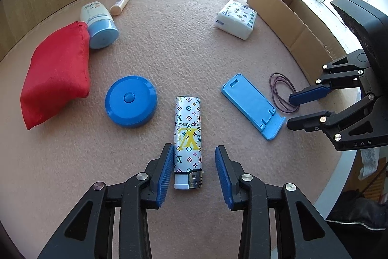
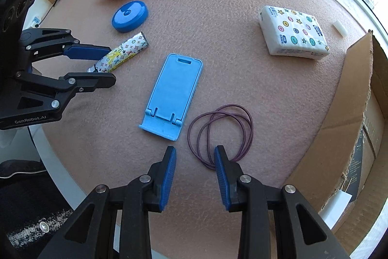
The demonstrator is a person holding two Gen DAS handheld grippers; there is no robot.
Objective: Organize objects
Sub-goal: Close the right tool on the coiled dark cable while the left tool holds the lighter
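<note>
Lighter (image 1: 188,141) is sitting right between my left gripper (image 1: 194,170) pads, flat on the pinkish felt table (image 1: 181,52), metal end toward me. Its wrap reads "LOUIS VUITTON" with a big yellow LV logo over a monogram print. My left fingers (image 1: 166,174) are spread wide; the left pad is just beside the lighter and the right one stands clear of it.

Ahead and left of those fingers is a round blue tape measure (image 1: 131,101), then a red fabric pouch (image 1: 57,74) further left. Beyond the pouch lies a cream tube with a blue cap (image 1: 99,22), printed "AQUA" as far as I can read, and a thin beige tube (image 1: 120,3) past it.

My right gripper (image 2: 195,174) is wide open too, holding nothing. Its right finger (image 2: 222,174) sits over the near edge of a looped purple elastic cord (image 2: 220,132). Just ahead and left of the fingers is a light blue phone stand (image 2: 173,94), lying flat. Far ahead on the right there's a white tissue pack (image 2: 293,32) with stars and dots, writing too small to read, and a cardboard box (image 2: 351,118) along the right edge. The other gripper's body says "GenRobot.AI" in the right view; mine says "DAS" in the left view.
</note>
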